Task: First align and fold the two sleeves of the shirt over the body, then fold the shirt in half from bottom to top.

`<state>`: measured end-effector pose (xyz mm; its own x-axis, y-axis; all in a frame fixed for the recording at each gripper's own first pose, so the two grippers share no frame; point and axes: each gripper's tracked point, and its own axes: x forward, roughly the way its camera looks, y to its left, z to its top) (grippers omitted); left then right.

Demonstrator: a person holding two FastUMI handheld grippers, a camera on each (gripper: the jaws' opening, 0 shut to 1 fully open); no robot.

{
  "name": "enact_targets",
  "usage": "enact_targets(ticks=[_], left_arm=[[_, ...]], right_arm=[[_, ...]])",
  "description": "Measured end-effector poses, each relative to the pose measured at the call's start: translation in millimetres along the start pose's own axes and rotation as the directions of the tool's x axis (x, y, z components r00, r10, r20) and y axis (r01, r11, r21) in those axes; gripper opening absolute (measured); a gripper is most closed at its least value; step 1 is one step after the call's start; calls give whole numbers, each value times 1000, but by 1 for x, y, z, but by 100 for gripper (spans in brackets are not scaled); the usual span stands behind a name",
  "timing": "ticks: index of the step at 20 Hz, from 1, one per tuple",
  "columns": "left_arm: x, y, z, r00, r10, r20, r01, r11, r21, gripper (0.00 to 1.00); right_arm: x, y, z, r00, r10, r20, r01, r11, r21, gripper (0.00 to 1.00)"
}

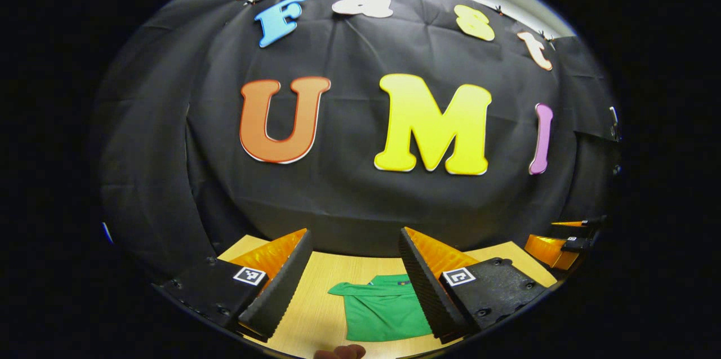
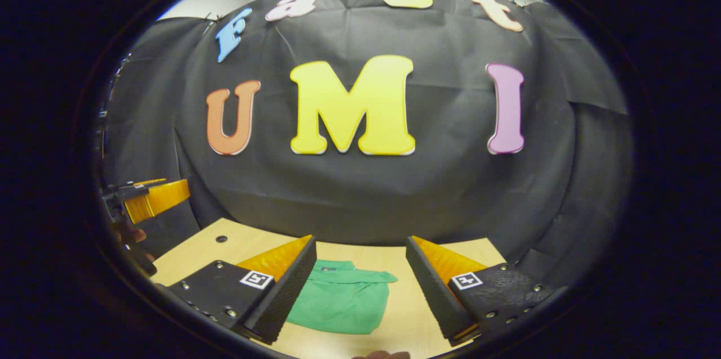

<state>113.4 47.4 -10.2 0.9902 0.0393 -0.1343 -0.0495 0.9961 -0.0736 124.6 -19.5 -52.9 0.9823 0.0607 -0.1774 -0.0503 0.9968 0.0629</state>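
Shirt (image 1: 383, 308): green, folded compact, flat on wooden table (image 1: 315, 297); lower centre of left gripper view, lower centre-left of right gripper view (image 2: 341, 300).
L gripper (image 1: 354, 283): fingers spread wide, nothing between, held above table.
R gripper (image 2: 360, 286): same, spread, empty; also seen at right edge of left gripper view (image 1: 566, 246).

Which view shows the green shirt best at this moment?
The right gripper view: the green shirt lies on the wooden table between the open fingers, with only its left edge behind a finger. In the left gripper view, the shirt has its right part hidden behind that claw's finger.
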Motion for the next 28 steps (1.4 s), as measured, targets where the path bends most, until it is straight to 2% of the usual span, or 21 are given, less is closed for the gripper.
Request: enact_targets(ticks=[3, 4, 10, 14, 15, 16, 19, 20, 21, 28], left_arm=[[-43, -15, 8, 1000, -23, 19, 23, 999, 31, 98], [-56, -19, 9, 1000, -21, 23, 20, 999, 41, 98], [-112, -39, 1, 998, -49, 33, 47, 997, 65, 98], [-123, -45, 4, 996, -30, 78, 22, 995, 102, 98], [-124, -50, 2, 996, -40, 77, 32, 994, 106, 89], [-124, -55, 2, 996, -46, 75, 38, 993, 109, 100], [-119, -58, 0, 997, -41, 73, 33, 992, 119, 98], [-117, -58, -1, 997, -37, 71, 29, 993, 119, 89], [-118, -59, -1, 997, -33, 71, 24, 993, 118, 98], [-107, -61, -12, 999, -26, 35, 23, 997, 72, 98]], right_arm=[[-41, -4, 21, 995, -49, 82, 53, 997, -47, 96], [-54, 0, 22, 994, -48, 96, 53, 998, -46, 99], [-109, 22, 2, 997, -26, 68, 29, 999, -39, 97], [-120, 25, 15, 985, -49, 167, 59, 997, -56, 98], [-122, 28, 13, 984, -37, 173, 51, 996, -73, 98], [-120, 32, 12, 985, -26, 170, 41, 995, -86, 97], [-118, 33, 15, 986, -17, 164, 31, 996, -83, 98], [-117, 31, 17, 986, -19, 167, 33, 996, -82, 99], [-115, 29, 18, 986, -24, 167, 38, 996, -80, 99], [-108, 23, 16, 988, -30, 151, 39, 998, -58, 98]])
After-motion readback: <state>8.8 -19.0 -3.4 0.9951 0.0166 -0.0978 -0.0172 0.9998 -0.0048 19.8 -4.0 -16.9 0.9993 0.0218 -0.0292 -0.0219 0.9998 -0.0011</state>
